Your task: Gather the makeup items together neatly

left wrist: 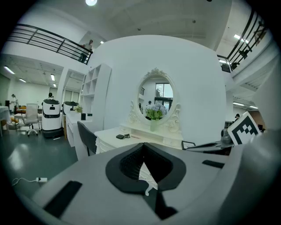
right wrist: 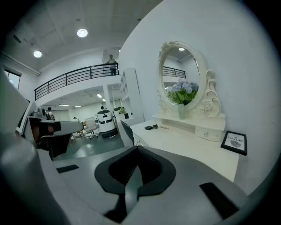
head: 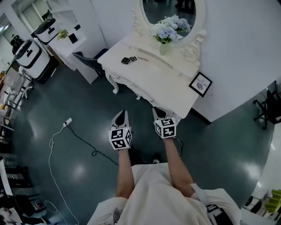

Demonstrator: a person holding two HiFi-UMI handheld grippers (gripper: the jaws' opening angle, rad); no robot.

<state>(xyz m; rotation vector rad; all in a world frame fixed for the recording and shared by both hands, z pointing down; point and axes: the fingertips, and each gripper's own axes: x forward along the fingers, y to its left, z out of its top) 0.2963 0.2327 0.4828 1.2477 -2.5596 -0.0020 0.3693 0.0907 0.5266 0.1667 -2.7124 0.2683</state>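
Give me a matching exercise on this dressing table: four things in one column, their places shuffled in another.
1 flower vase
2 framed picture
3 dark makeup items
4 chair

A left part of the tabletop
B on the floor, beside the tabletop's left end
C in front of the mirror
D right end of the tabletop

Pairs: 1-C; 2-D; 3-A; 4-B

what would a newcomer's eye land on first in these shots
Most likely the ornate white dressing table against the wall, with its oval mirror and vase of pale blue flowers. Next, the left gripper and right gripper held side by side before it over the dark floor, jaws shut and empty. A few small dark makeup items lie near the table's left end.
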